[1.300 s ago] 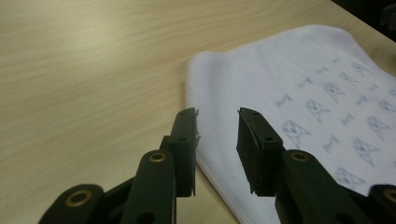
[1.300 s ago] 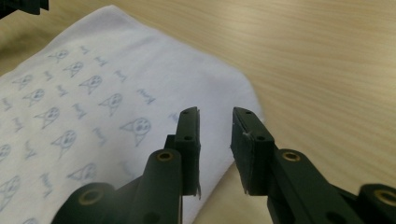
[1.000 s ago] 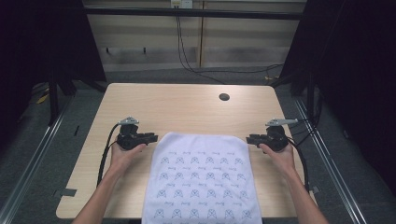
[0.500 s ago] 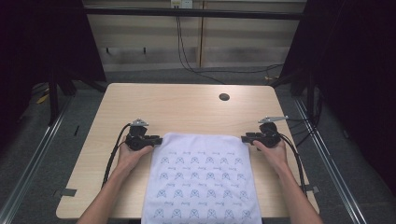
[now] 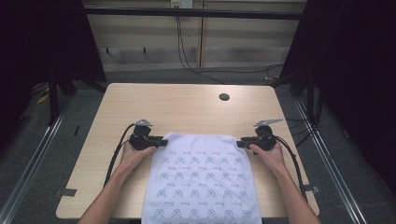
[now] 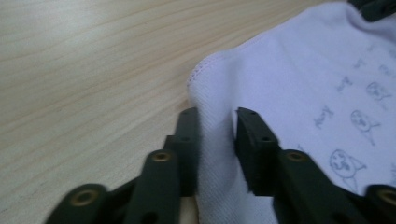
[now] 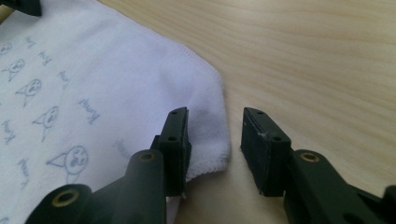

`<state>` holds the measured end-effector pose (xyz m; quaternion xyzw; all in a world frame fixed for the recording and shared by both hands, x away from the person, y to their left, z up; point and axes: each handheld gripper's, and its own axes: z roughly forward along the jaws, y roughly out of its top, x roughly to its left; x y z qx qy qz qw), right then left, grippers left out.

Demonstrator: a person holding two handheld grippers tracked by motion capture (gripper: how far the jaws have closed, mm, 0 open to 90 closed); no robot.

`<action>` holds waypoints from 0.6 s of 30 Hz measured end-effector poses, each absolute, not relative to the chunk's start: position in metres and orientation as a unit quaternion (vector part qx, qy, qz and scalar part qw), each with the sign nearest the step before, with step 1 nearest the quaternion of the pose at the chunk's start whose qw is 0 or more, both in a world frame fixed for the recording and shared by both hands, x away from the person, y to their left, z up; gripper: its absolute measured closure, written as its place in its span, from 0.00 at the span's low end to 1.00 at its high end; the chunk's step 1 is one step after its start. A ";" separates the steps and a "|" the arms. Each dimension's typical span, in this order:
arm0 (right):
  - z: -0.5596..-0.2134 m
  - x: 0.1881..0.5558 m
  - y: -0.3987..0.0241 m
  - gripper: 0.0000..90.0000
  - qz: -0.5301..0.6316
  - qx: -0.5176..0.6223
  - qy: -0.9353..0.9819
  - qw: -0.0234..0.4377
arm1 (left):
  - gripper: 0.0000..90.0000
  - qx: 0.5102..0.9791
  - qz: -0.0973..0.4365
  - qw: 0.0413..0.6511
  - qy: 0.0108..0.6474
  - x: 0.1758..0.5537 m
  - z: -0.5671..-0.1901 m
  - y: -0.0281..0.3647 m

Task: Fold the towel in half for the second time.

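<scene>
1. Reaching for the far corners of a white printed towel point(image 5: 201, 179), a person sets the left gripper point(image 5: 159, 142) and right gripper point(image 5: 243, 143) at mid-frame.
2. Left jaws, just closing, straddle a raised fold of the cloth's edge; whether they pinch it yet is unclear. Right jaws, just opening, stand apart, gripping nothing.
3. Towel lies flat at lower centre, overhanging the near edge; no fold appears made.
4. Pale wooden table point(image 5: 187, 107), dark-curtained room, cables point(image 5: 187, 51) behind.
</scene>
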<state>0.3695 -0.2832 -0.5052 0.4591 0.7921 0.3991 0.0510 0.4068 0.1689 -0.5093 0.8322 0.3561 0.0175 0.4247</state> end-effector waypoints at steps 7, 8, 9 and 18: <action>-0.503 0.369 -0.280 0.99 0.406 0.453 0.791 0.065 | 0.95 0.826 0.017 0.437 0.356 0.405 -0.501 0.175; -0.501 0.369 -0.282 0.99 0.412 0.453 0.788 0.064 | 0.95 0.820 0.015 0.447 0.358 0.405 -0.498 0.177; -0.498 0.370 -0.284 0.99 0.419 0.454 0.783 0.068 | 0.96 0.817 0.017 0.452 0.357 0.406 -0.495 0.179; -0.460 0.377 -0.298 1.00 0.472 0.457 0.749 0.086 | 0.96 0.789 0.032 0.496 0.362 0.412 -0.467 0.185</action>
